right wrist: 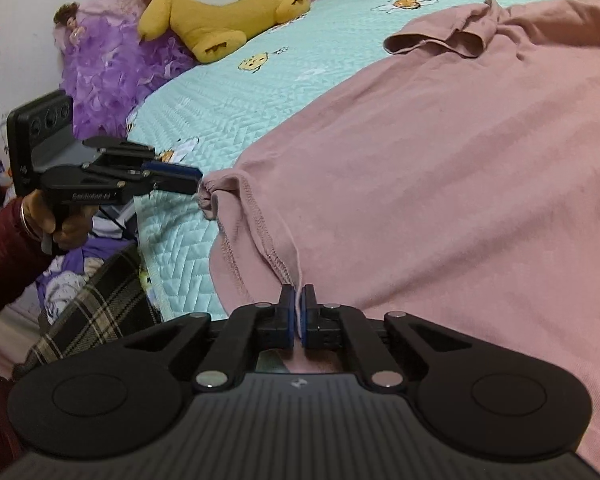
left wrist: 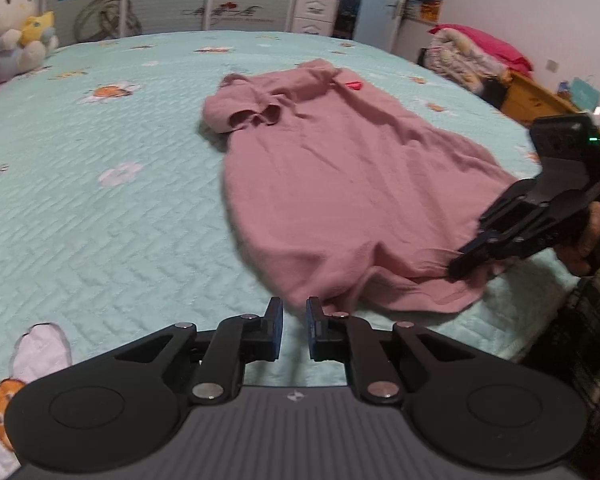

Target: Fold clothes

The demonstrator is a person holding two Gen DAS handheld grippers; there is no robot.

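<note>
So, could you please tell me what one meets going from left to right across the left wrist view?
White cat plush → flower-print bedspread → pink garment → right gripper, at the garment's hem.

We see the shirt [left wrist: 340, 184] spread on the bed [left wrist: 100, 200], collar end away from us. Our right gripper [right wrist: 299, 308] pinches its near hem; our left gripper [left wrist: 294, 320] sits just before the hem's left corner. A plush cat [left wrist: 8, 20] sits at the bed's far left.
</note>
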